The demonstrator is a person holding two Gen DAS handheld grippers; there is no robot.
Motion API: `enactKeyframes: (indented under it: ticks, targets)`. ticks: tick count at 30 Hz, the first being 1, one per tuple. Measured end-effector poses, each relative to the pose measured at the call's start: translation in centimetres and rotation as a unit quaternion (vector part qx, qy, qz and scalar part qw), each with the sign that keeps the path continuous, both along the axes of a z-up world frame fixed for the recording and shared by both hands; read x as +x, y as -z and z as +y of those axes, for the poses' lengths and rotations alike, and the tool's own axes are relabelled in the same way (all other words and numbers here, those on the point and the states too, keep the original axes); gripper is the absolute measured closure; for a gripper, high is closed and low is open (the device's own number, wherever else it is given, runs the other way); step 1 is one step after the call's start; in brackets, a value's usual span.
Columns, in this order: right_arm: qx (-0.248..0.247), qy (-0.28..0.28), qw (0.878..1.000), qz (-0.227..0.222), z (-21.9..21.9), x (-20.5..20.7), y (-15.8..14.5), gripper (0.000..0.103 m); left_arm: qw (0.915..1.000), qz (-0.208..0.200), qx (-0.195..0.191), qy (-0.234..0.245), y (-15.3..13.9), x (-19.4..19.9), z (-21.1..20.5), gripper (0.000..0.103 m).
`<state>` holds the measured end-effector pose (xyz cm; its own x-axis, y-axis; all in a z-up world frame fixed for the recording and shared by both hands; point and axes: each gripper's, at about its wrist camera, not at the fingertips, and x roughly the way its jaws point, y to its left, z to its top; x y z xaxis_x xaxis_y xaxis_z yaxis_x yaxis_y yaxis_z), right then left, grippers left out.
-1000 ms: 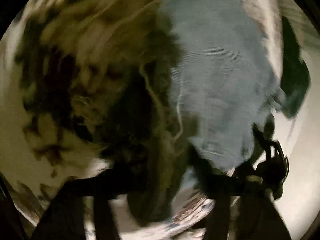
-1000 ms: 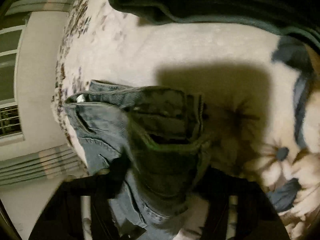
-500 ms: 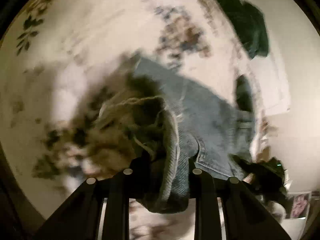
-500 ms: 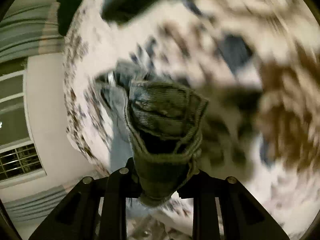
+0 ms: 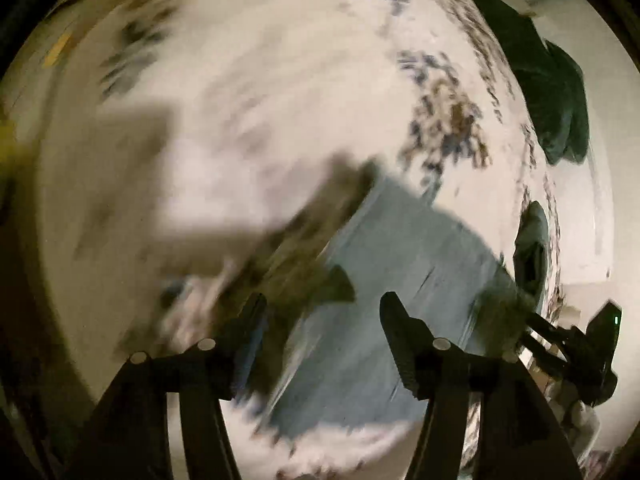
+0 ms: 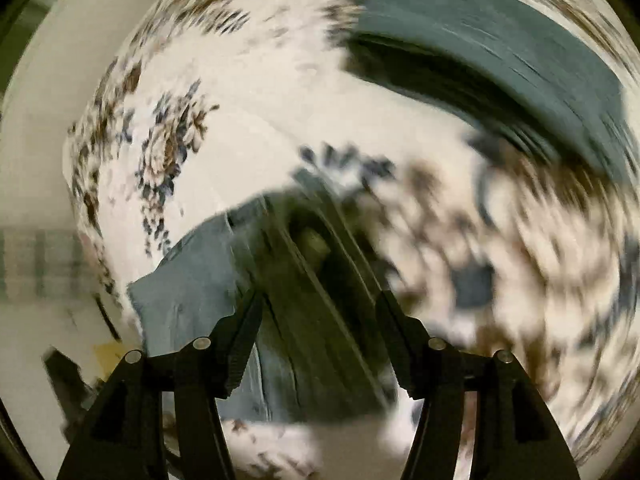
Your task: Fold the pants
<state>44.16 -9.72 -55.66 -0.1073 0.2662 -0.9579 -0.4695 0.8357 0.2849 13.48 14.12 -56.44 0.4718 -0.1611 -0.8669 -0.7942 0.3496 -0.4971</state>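
In the left wrist view the left gripper [image 5: 324,320] stands at the bottom center with its jaws spread wide and nothing between them, and the blue jeans [image 5: 400,280] lie on the flowered bedspread [image 5: 280,80] just beyond, filling the lower middle of the frame. In the right wrist view the right gripper [image 6: 320,320] is likewise wide apart and empty at the bottom center, with the jeans [image 6: 208,280] lying on the bedspread [image 6: 260,100] past its tips. A dark green garment [image 6: 500,48] lies blurred in the upper right.
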Motion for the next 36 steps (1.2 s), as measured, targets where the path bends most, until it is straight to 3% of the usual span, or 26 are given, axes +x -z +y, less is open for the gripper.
enactKeyframes:
  ticks: [1,2,3,5,7,10,13,16,18,21,23,24,26,27,29,32,36]
  targets:
    - [-0.011,-0.014,1.0,0.001,0.5,0.8,0.5,0.043,0.9999,-0.003,0.008,0.014,0.2,2.0,0.9,0.047]
    - [-0.03,-0.033,0.999,-0.004,1.7,1.2,1.1,0.066,0.9995,-0.003,0.014,0.029,0.6,3.0,1.7,0.047]
    - [-0.034,-0.044,0.998,-0.006,1.6,0.8,1.6,0.081,0.9989,-0.006,0.018,0.042,0.8,4.2,2.3,0.047]
    - [-0.043,-0.063,0.997,-0.03,2.0,0.3,1.1,0.088,0.9966,-0.007,0.019,0.08,1.7,6.6,3.3,0.05]
    - [-0.036,-0.063,0.996,-0.047,1.6,-0.3,-0.2,0.09,0.993,0.013,0.037,0.111,2.2,7.8,3.4,0.086]
    - [-0.017,-0.038,0.997,-0.071,1.7,-0.1,-2.2,0.092,0.9918,0.0,0.06,0.113,1.5,7.8,3.9,0.094]
    - [-0.004,-0.017,0.997,-0.078,2.1,0.8,-2.9,0.092,0.9924,-0.004,0.069,0.101,1.2,7.6,4.3,0.095]
    - [-0.004,-0.011,0.997,-0.081,3.7,2.0,-2.4,0.092,0.9928,0.007,0.076,0.092,1.4,8.0,5.0,0.095]
    - [-0.025,-0.024,0.997,-0.067,5.5,2.8,-0.5,0.092,0.9923,0.027,0.083,0.089,2.0,8.3,5.4,0.095]
    - [-0.031,-0.015,0.999,-0.028,5.9,4.0,1.7,0.082,0.9951,0.037,0.058,0.072,2.5,7.9,5.9,0.091]
    - [-0.019,-0.008,1.0,-0.005,4.9,4.1,1.3,0.029,0.9973,0.028,0.046,0.051,1.3,6.1,6.0,0.084]
    - [0.006,0.0,1.0,-0.002,3.7,3.8,0.5,0.019,0.9978,0.022,0.047,0.042,0.6,5.2,6.0,0.071]
    - [0.028,0.012,1.0,-0.001,1.5,2.7,-1.0,0.014,0.998,-0.005,0.062,0.014,-1.7,2.3,5.3,0.03]
    - [0.031,0.027,0.999,-0.001,0.0,1.9,-1.5,0.014,0.9977,-0.014,0.066,0.002,-2.5,0.9,4.8,0.0]
    - [0.04,0.057,0.998,0.011,-2.9,0.1,-1.9,0.014,0.998,-0.018,0.054,-0.026,-3.4,-1.7,3.5,0.0]
    - [0.053,0.106,0.992,0.044,-6.8,-3.2,-0.6,0.014,0.9964,-0.012,-0.033,-0.077,-2.4,-5.5,0.4,0.0]
    - [0.071,0.165,0.978,0.105,-9.9,-7.1,3.3,0.014,0.9754,0.002,-0.164,-0.148,2.0,-8.0,-4.1,0.0]
